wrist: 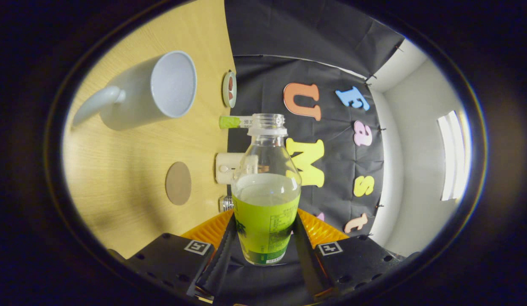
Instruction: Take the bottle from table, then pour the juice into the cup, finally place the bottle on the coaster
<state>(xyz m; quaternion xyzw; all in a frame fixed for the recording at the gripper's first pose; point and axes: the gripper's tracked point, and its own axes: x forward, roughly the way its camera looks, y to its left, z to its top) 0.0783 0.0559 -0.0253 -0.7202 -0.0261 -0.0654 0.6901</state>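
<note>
Wooden table [131, 148], light grain. At its far edge, against the black cloth wall [288, 38], 4 small items: a round dish [229, 89] with reddish contents; a tube-shaped item [234, 122], green at one end; a cream-coloured boxy object [226, 168]; a small clear ribbed object [225, 203]. White wall [412, 170] with bright window [452, 155].

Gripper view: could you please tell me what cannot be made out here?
- Bottle, held in the shut claw: its base rim sits low between the fingers; label print too small.
- Cup: its far wall and contents are hidden behind its rim.
- Small items along the table edge, partly behind the bottle: too small to identify.
- Coaster: its surface detail is unclear.
</note>
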